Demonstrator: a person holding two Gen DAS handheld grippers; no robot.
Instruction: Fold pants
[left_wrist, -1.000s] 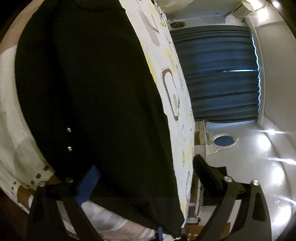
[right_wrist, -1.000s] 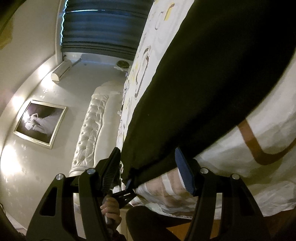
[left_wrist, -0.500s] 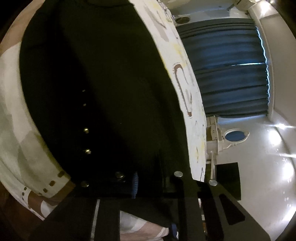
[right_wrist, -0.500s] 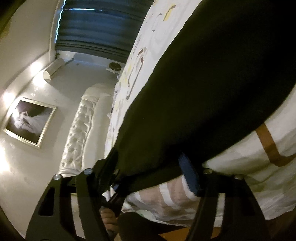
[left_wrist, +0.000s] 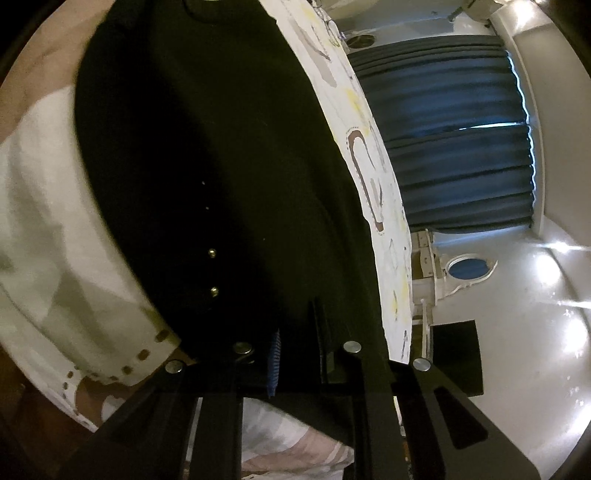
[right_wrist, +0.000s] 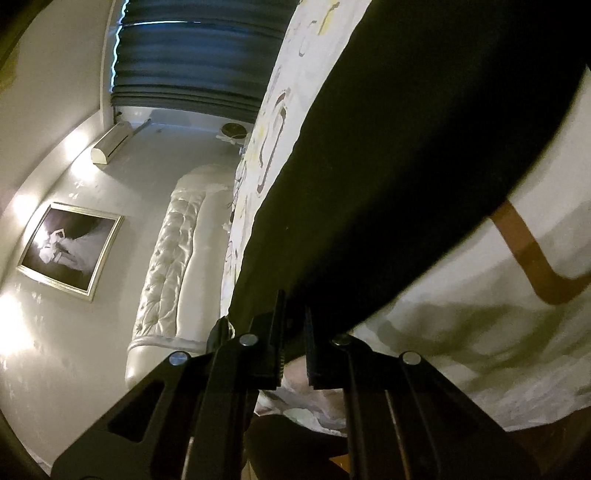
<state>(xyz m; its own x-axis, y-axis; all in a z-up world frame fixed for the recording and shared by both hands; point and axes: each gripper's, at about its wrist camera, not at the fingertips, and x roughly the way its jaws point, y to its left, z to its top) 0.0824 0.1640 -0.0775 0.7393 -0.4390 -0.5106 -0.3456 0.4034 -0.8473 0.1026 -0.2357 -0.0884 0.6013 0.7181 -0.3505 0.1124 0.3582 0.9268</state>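
Observation:
Black pants (left_wrist: 221, 166) lie flat along a patterned white bedsheet (left_wrist: 48, 221), with small metal studs (left_wrist: 212, 253) near the waist end. My left gripper (left_wrist: 297, 332) is shut on the near edge of the pants, its jaws pinching the dark cloth. In the right wrist view the same black pants (right_wrist: 406, 147) stretch away over the sheet (right_wrist: 517, 332). My right gripper (right_wrist: 293, 325) is shut on the near hem of the pants close to the garment's left corner.
The bed's tufted white headboard (right_wrist: 166, 266) and a framed picture (right_wrist: 70, 247) are on the left of the right wrist view. Dark blue curtains (left_wrist: 454, 147), a white dresser with an oval mirror (left_wrist: 469, 267) and a dark box (left_wrist: 456, 354) stand beyond the bed.
Both grippers went from open, straddling the pants' near edge, to shut on the cloth. The left closed first, the right a moment later.

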